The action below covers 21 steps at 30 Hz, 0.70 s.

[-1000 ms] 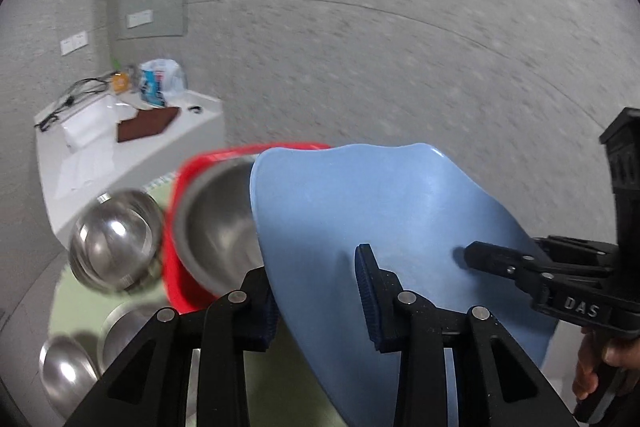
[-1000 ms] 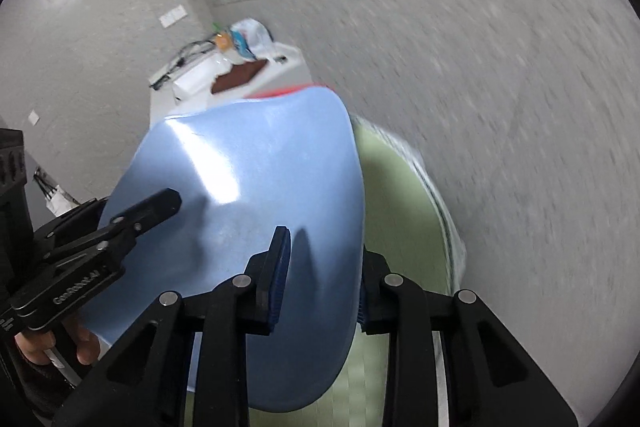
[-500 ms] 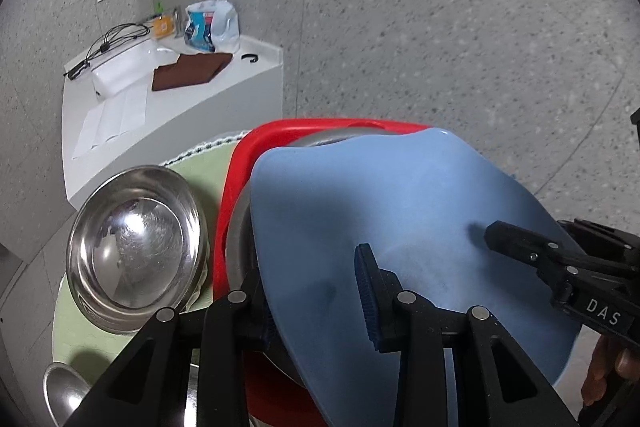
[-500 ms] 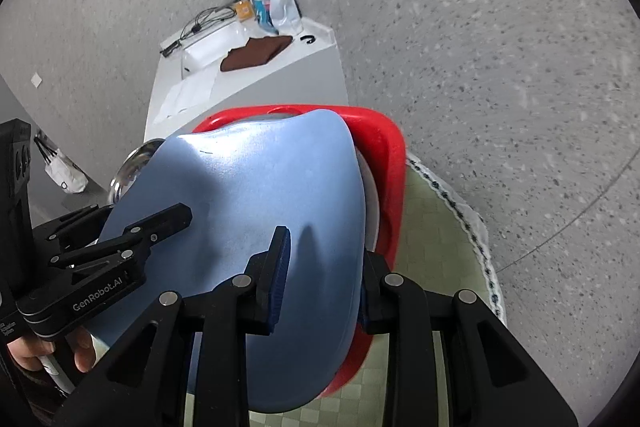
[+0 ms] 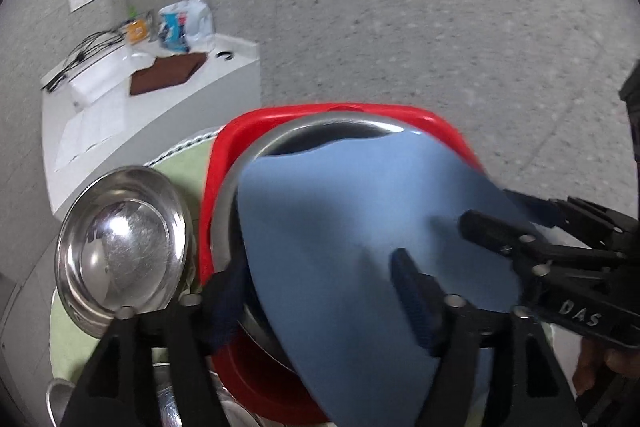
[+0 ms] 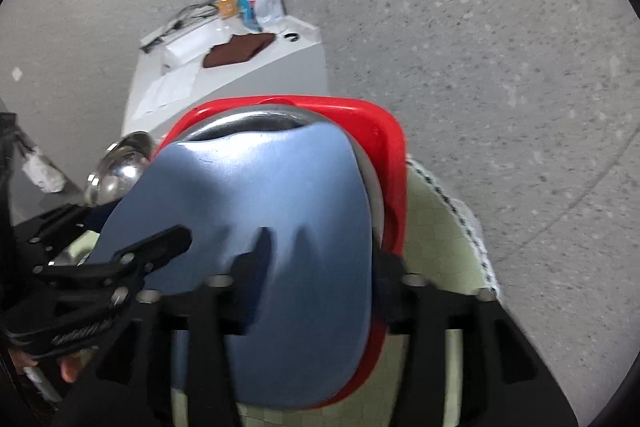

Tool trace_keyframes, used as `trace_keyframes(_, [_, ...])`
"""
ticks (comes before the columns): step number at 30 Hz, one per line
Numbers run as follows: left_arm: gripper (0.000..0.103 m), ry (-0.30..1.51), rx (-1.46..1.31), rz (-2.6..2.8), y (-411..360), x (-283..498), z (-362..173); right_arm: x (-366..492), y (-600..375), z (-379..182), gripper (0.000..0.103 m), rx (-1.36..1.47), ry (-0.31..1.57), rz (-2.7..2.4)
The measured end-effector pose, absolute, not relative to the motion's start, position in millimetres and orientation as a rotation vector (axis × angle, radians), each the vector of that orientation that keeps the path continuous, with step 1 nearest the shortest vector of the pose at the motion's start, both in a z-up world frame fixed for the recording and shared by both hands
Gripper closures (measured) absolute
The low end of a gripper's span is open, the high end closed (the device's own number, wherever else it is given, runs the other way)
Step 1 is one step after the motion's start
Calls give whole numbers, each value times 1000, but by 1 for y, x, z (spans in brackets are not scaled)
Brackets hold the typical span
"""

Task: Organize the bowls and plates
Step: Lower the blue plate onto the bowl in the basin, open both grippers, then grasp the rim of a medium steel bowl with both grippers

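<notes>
Clamping opposite edges of the blue plate [image 5: 352,251], the left gripper [image 5: 320,291] and right gripper [image 6: 316,267] have tipped it lower than half a second ago, so more of the steel bowl [image 5: 332,125] inside the red basin [image 5: 436,123] shows past its far edge at frame centre. Both pairs of fingers [image 6: 256,267] stay clenched on the plate. At lower left of the left view, another steel bowl [image 5: 120,239] on the green-clothed bench [image 6: 436,227] has slid closer.
</notes>
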<state>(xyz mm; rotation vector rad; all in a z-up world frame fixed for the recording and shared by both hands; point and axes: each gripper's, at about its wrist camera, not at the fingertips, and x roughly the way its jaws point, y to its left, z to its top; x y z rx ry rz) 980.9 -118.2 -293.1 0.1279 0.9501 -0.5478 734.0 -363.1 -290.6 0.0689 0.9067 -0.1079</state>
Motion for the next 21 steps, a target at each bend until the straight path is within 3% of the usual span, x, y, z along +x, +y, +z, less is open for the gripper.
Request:
trace_keyframes(2, [18,924,125,-579,-112,978,-289,726,-360,-285,40,75,880,-142])
trace_keyframes(14, [11,816,146,-740,7,952,-252,633,-287,-256,32,196,748,-425])
trace_keyframes(21, [11,846,226,-680,83,955,-268,610,-221,-287,31,327,762,-410])
